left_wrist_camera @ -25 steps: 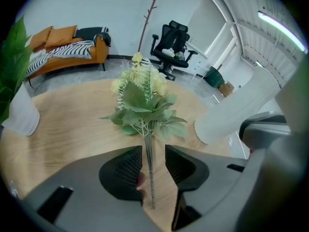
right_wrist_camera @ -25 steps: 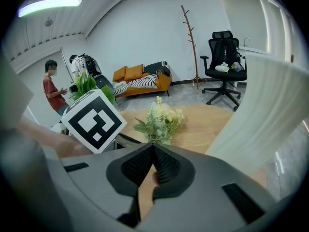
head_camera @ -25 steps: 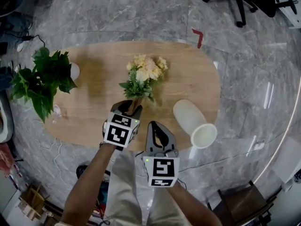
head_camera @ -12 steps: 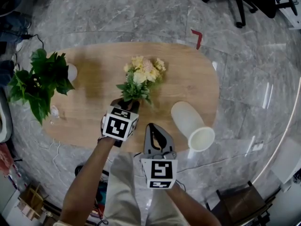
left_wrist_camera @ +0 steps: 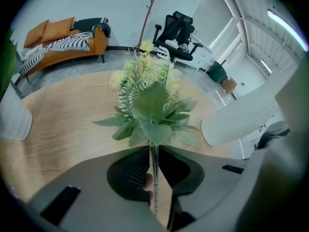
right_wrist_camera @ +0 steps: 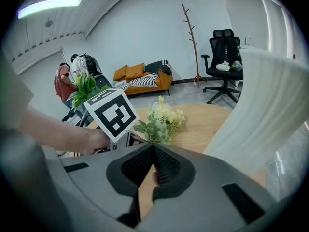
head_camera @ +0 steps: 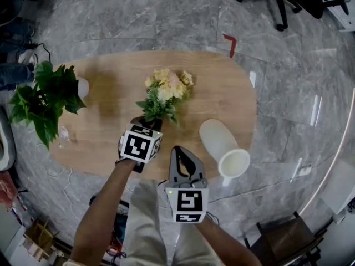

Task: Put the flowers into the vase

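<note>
Yellow flowers [head_camera: 165,92] are being pinched at the stem, the left gripper [left_wrist_camera: 154,153] jaws having just been closing; right gripper [right_wrist_camera: 153,148] is staying pressed together, empty; vase [head_camera: 217,139] is appearing cropped in gripper views.

A floor [head_camera: 138,15] of grey veined marble is spread all round the oval wooden worktop [head_camera: 105,126]. In the head view a black office chair [head_camera: 280,1] is seen at 1 o'clock, a red tape mark [head_camera: 232,42] is stuck to the floor between it and the worktop, and a dark wooden chair [head_camera: 280,238] is set at 5 o'clock. In the right gripper view white walls [right_wrist_camera: 145,28] are shown, with an orange sofa [right_wrist_camera: 164,83] draped in a striped throw at 12 o'clock, a bare coat stand [right_wrist_camera: 192,42] at 1 o'clock, and a lit ceiling strip [right_wrist_camera: 50,5] at 10 o'clock.
</note>
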`<state>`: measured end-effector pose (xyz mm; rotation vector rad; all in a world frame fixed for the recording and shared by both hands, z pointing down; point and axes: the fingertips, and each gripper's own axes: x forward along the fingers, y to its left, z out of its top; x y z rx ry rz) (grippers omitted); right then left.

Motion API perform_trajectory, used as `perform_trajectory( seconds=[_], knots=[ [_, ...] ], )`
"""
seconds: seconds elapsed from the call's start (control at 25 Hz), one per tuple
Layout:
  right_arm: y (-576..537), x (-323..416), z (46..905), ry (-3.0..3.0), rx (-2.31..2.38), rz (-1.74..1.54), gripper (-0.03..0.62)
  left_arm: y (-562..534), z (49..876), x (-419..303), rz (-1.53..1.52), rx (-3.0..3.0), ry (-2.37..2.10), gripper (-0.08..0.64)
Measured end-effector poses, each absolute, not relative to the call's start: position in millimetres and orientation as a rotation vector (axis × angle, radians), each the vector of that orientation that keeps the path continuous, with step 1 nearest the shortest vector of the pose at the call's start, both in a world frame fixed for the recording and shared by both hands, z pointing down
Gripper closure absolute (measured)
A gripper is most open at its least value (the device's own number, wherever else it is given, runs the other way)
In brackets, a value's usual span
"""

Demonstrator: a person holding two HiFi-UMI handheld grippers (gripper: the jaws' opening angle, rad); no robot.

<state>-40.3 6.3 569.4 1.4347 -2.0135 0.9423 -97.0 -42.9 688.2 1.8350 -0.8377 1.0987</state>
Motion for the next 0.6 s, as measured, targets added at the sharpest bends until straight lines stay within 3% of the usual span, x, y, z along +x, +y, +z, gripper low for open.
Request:
perform_trajectory(
  seconds=[0.6],
  knots=[
    [15, -31, 564, -2.01, 1.44, 0.94, 0.591, -39, 681, -94, 1.004, 1.799, -0.83, 0.525]
  ],
)
